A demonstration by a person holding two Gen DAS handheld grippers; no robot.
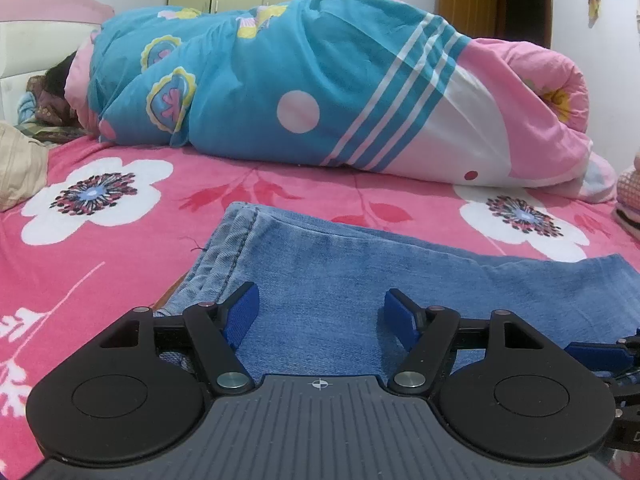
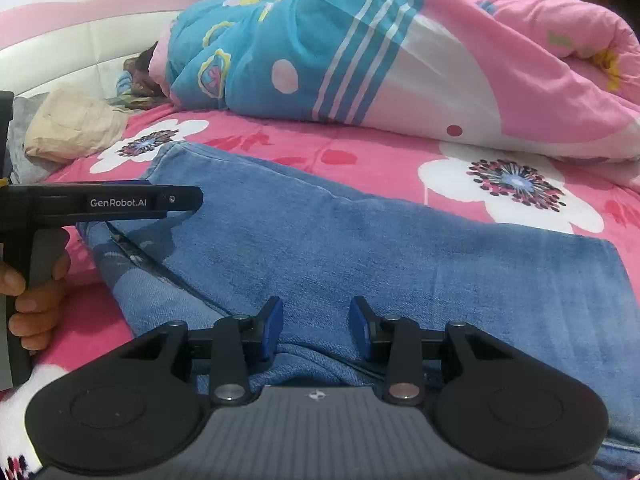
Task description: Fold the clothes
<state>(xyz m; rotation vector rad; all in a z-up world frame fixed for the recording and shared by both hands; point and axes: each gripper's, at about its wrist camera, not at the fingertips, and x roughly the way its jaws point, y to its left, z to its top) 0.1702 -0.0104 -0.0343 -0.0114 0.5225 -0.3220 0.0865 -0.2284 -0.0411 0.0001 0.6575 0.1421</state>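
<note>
Right gripper (image 2: 316, 328) jaws apart, over jeans (image 2: 360, 240)

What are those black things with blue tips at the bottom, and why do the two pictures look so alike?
Each one is a hand-held gripper, a two-finger clamp a person carries, with a camera looking along its fingers. One picture comes from the left hand-held gripper, the other from the right hand-held gripper, where you also see the person's hand on the other tool's handle. Folded blue jeans lie on a pink flowered bedspread, with a rolled-up quilt behind. Both sets of jaws stand apart over the denim; neither clearly pinches it.
</note>
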